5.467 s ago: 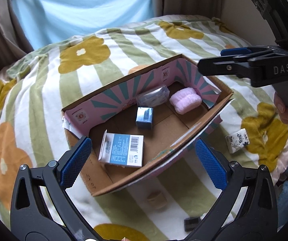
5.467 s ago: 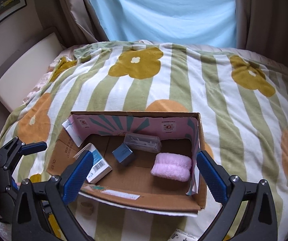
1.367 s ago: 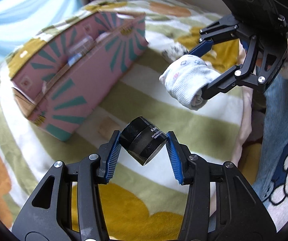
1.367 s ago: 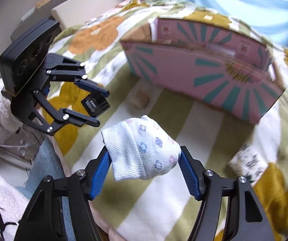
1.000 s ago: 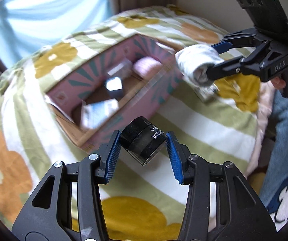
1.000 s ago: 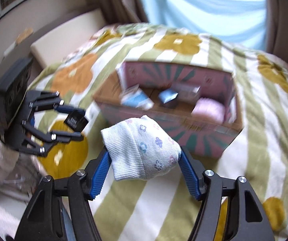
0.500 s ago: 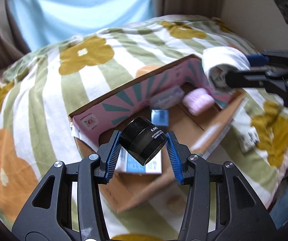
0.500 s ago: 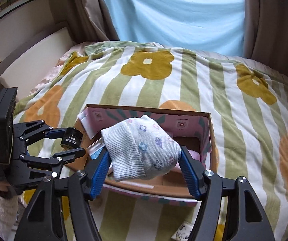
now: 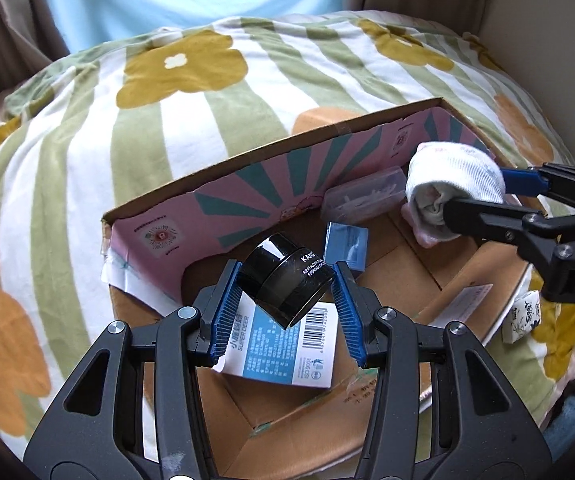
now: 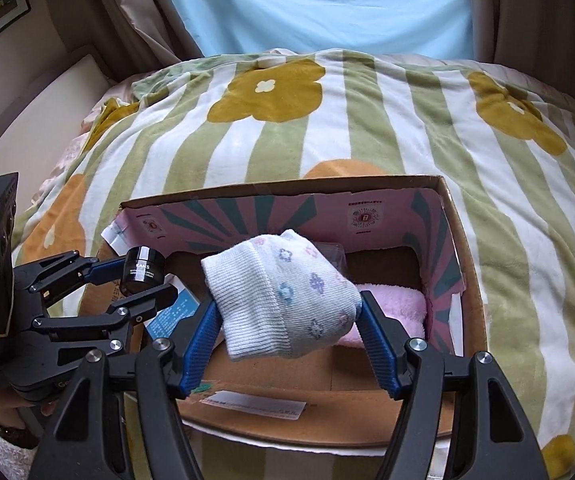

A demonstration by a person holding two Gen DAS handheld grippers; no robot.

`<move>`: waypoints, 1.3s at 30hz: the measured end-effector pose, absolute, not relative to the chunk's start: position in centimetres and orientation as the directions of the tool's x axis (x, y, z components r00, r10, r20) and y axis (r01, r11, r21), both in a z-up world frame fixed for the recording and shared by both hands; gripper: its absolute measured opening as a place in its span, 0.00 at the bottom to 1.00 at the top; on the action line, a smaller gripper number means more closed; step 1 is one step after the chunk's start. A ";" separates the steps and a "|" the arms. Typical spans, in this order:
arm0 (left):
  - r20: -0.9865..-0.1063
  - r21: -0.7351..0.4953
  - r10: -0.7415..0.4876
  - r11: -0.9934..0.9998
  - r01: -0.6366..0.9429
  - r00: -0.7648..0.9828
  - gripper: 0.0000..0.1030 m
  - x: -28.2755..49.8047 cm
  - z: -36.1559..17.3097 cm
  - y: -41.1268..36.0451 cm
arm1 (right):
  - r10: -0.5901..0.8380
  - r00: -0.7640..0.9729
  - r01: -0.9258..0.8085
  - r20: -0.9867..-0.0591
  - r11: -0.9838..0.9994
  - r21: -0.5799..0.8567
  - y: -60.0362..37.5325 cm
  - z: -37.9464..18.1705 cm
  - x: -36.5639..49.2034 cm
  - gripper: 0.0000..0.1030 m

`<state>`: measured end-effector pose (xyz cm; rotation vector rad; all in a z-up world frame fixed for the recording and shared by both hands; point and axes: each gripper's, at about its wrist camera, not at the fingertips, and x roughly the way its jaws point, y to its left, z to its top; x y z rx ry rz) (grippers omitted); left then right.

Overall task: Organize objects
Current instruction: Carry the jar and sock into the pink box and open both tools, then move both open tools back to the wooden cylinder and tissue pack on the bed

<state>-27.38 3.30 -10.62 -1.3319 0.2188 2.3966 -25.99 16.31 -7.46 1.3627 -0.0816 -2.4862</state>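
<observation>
Jaws of left gripper point(image 9: 285, 300) clenched on black cream jar point(image 9: 287, 282), tilted, above cardboard box point(image 9: 463, 276), over blue-white carton point(image 9: 279, 350); right gripper point(image 10: 289, 320) jaws clamping rolled floral sock point(image 10: 283, 300) over pink plush item point(image 10: 391, 306) inside box.

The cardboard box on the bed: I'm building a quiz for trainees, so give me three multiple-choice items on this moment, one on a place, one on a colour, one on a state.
1. Where does the pink fluffy item lie?
A. on the blanket outside the box
B. inside the box, at its right end
C. between the left fingers

2. What colour is the jar?
A. black
B. white
C. yellow

3. What is the right gripper doing?
A. open, holding nothing
B. shut on the jar
C. shut on the sock

Answers:
1 B, the pink fluffy item lies inside the cardboard box.
2 A, the jar in the left gripper is black.
3 C, the right gripper clamps the sock.
</observation>
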 end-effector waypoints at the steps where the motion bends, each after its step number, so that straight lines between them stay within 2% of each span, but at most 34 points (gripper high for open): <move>1: -0.845 -0.061 0.264 -0.911 -0.408 -0.465 0.41 -27.5 -10.7 3.3 | -0.299 -0.500 0.237 -0.813 -0.950 0.203 16.4 -7.4 -26.1 0.62; 3: -0.848 -0.081 0.278 -0.909 -0.409 -0.450 0.41 -27.7 -10.7 3.4 | -0.312 -0.487 0.230 -0.816 -0.947 0.225 16.5 -7.4 -26.5 0.63; 5: -0.839 -0.064 0.262 -0.918 -0.392 -0.477 0.50 -27.5 -10.2 3.5 | -0.318 -0.498 0.218 -0.807 -0.946 0.238 16.6 -7.2 -26.6 0.69; 6: -0.835 -0.057 0.254 -0.922 -0.383 -0.488 0.81 -27.4 -10.0 3.5 | -0.315 -0.518 0.210 -0.795 -0.948 0.239 16.8 -6.9 -26.5 0.74; 7: -0.828 -0.054 0.250 -0.926 -0.373 -0.502 0.98 -27.2 -9.8 3.4 | -0.312 -0.540 0.203 -0.782 -0.950 0.239 17.0 -6.6 -26.4 0.82; 8: -0.816 -0.060 0.259 -0.927 -0.370 -0.516 1.00 -27.0 -9.6 3.2 | -0.308 -0.561 0.195 -0.768 -0.951 0.240 17.3 -6.2 -26.2 0.86; 9: -0.809 -0.064 0.264 -0.928 -0.368 -0.525 1.00 -26.9 -9.4 3.0 | -0.298 -0.580 0.181 -0.758 -0.955 0.236 17.7 -5.9 -26.0 0.95; 10: -0.805 -0.063 0.262 -0.930 -0.363 -0.532 1.00 -26.6 -9.4 2.8 | -0.285 -0.594 0.166 -0.752 -0.958 0.232 18.0 -5.5 -25.9 0.99; 12: -0.801 -0.069 0.259 -0.935 -0.347 -0.540 1.00 -26.2 -9.1 2.4 | -0.287 -0.621 0.151 -0.729 -0.957 0.247 18.8 -4.9 -25.1 0.99; 15: -0.784 -0.143 0.300 -0.939 -0.312 -0.543 1.00 -24.9 -8.7 1.6 | -0.318 -0.627 0.150 -0.711 -0.945 0.291 19.3 -4.4 -23.8 0.99; 17: -0.765 -0.179 0.325 -0.937 -0.301 -0.556 1.00 -23.7 -8.4 1.3 | -0.303 -0.630 0.159 -0.715 -0.952 0.263 19.0 -4.2 -23.1 0.99; 20: -0.751 -0.139 0.298 -0.943 -0.301 -0.589 1.00 -22.2 -7.7 2.2 | -0.255 -0.641 0.163 -0.724 -0.967 0.196 18.4 -3.8 -22.4 0.99; 25: -0.736 -0.074 0.262 -0.948 -0.311 -0.625 1.00 -20.3 -6.7 3.8 | -0.269 -0.649 0.175 -0.712 -0.963 0.204 18.5 -3.1 -20.8 0.99; 27: -0.733 -0.058 0.254 -0.948 -0.314 -0.631 1.00 -19.7 -6.5 4.1 | -0.243 -0.655 0.181 -0.716 -0.970 0.163 18.5 -2.9 -20.2 0.99; 39: -0.687 -0.065 0.246 -0.958 -0.279 -0.684 1.00 -16.4 -3.5 3.4 | -0.212 -0.696 0.177 -0.686 -0.977 0.121 19.8 0.4 -16.6 0.99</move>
